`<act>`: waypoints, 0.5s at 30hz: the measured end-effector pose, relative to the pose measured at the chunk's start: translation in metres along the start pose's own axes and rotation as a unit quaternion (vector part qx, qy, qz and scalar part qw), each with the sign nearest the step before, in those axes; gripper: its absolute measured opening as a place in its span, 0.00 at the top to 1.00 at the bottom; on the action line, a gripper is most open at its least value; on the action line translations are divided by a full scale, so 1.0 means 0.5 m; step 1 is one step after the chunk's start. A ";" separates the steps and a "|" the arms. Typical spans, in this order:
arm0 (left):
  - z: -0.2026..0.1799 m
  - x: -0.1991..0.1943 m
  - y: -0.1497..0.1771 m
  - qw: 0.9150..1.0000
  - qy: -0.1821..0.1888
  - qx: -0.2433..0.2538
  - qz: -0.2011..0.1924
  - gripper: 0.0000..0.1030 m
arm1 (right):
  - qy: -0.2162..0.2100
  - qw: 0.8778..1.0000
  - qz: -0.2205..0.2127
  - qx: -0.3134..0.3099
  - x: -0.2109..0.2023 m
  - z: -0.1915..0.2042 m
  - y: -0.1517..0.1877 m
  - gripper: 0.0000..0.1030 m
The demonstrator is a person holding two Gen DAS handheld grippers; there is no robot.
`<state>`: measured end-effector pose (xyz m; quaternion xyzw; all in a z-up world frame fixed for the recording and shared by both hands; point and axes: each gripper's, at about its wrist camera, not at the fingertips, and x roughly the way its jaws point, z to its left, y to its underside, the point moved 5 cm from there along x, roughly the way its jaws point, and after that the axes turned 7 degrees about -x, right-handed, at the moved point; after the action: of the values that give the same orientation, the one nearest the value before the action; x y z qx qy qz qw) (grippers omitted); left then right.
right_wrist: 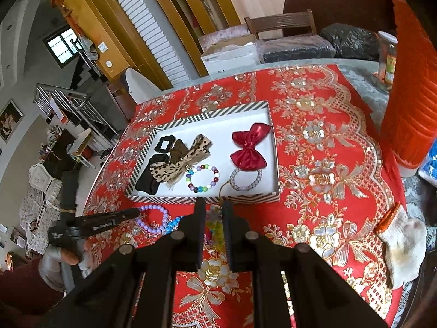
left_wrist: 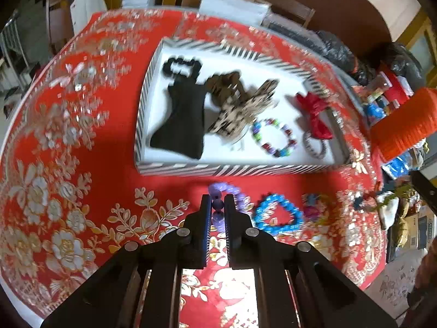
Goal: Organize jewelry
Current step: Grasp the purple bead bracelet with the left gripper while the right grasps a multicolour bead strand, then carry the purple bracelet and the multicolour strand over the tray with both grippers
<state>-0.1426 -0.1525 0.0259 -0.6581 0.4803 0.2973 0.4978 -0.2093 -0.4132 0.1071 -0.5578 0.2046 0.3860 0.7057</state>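
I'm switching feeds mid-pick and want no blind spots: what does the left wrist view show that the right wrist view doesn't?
Only the left wrist view: the left gripper shut on the purple bead bracelet, and the whole blue bead bracelet.

Only the right wrist view: the right gripper with multicoloured beads between its fingers, a jar, and the left gripper seen from the side.

Both: the striped tray holding a red bow, multicoloured bead bracelet and leopard-print bow.

Bright room w/ wood chair (right_wrist: 281,23), small window (right_wrist: 62,46), stair railing (right_wrist: 65,101).
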 end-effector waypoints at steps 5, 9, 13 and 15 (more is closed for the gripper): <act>-0.019 -0.048 -0.023 1.000 0.003 0.014 -0.023 0.99 | -0.003 1.000 -0.008 -0.010 -0.006 0.012 -0.017 0.88; -0.027 -0.075 -0.045 0.999 -0.002 0.020 -0.040 0.99 | -0.003 1.000 -0.013 -0.018 -0.008 0.019 -0.032 0.88; -0.038 -0.090 -0.054 0.998 -0.006 0.027 -0.050 0.99 | -0.003 1.000 -0.015 -0.019 -0.007 0.019 -0.041 0.88; -0.046 -0.094 -0.057 0.998 -0.007 0.034 -0.054 0.99 | -0.001 1.000 -0.015 -0.023 -0.005 0.022 -0.046 0.88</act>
<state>-0.1350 -0.1572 0.0849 -0.6637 0.4501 0.2585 0.5386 -0.1948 -0.4057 0.1266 -0.5769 0.1867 0.3806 0.6982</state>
